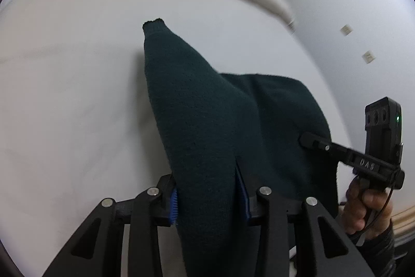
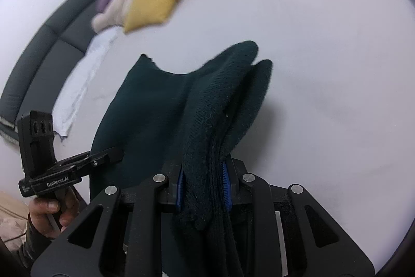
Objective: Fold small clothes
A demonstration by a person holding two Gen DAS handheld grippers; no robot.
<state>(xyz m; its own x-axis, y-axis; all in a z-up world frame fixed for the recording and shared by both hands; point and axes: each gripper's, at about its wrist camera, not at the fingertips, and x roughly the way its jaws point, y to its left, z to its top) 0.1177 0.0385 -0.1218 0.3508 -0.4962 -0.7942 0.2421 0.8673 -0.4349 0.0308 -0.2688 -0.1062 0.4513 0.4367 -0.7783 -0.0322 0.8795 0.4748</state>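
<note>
Sweater [image 1: 207, 126] above white bed [image 1: 77, 95]

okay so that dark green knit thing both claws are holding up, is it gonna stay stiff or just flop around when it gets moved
Probably floppy: the dark green knit garment sags in a curve between the left claw and the right claw. It likely won't slip easily, since the thick fuzzy knit is bunched between blue ribbed pads. It seems light; its free end drapes loosely over the white bed.
</note>
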